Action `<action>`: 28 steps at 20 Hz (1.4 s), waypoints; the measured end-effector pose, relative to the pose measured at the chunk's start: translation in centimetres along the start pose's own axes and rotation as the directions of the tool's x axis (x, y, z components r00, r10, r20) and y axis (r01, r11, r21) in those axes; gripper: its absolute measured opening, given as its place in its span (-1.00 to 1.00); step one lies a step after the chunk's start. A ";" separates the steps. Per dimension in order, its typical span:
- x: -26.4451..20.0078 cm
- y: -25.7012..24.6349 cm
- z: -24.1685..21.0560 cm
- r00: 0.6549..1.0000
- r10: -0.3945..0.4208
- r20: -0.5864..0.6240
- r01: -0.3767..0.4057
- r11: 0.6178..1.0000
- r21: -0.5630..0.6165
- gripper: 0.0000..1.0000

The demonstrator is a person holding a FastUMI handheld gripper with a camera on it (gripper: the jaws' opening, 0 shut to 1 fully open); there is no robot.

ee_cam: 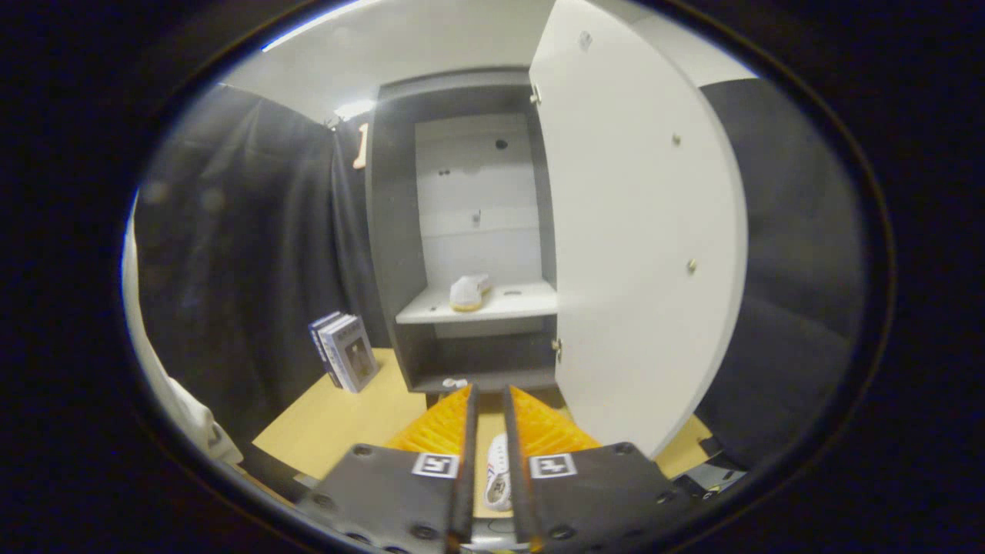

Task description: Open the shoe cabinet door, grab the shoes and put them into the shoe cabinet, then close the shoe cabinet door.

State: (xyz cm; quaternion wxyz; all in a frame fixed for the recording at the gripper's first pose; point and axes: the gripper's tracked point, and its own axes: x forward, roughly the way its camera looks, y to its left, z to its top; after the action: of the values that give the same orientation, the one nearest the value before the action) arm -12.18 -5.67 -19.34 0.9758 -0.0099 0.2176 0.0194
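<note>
The shoe cabinet [392, 254] stands ahead on the wooden table, grey outside and white inside. Its white door [639, 254] is swung wide open to the right. One white shoe with a tan sole [469, 292] rests on the cabinet's white shelf [523, 304]. A second white shoe [499, 473] shows in the narrow gap between my fingers, close to their base. My gripper [489, 392] is nearly closed and appears shut on this shoe, with its tips pointing at the cabinet's lower compartment.
Several books [346, 350] lean upright on the table [331, 423], left of the cabinet. A small white object [455, 382] lies on the cabinet's bottom ledge. White cloth [185, 408] hangs at the far left. The open door's edge comes close to my right finger.
</note>
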 end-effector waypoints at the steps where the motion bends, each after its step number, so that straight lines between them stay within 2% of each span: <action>1: 1.6 0.4 -2.6 0.999 -0.002 -0.046 0.003 1.000 0.014 -0.57; 4: 5.4 1.0 -9.4 0.987 -0.005 -0.162 0.011 0.999 0.040 -0.46; 7: 8.8 1.3 -16.7 0.959 0.000 -0.285 0.018 0.998 0.062 -0.35; 11: 12.4 0.2 -24.8 0.911 0.007 -0.413 0.039 0.994 0.103 -0.35; 13: 13.8 -0.4 -27.5 0.894 0.001 -0.449 0.052 0.993 0.106 -0.35; 17: 15.6 -1.1 -29.3 0.888 -0.029 -0.459 0.068 0.995 0.069 -0.40; 28: 19.9 -1.1 -29.4 0.933 -0.034 -0.358 0.042 0.999 0.014 -0.36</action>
State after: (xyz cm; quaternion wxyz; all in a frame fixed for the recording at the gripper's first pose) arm -6.60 -6.94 -54.35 0.9202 -0.0070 0.3914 -0.0038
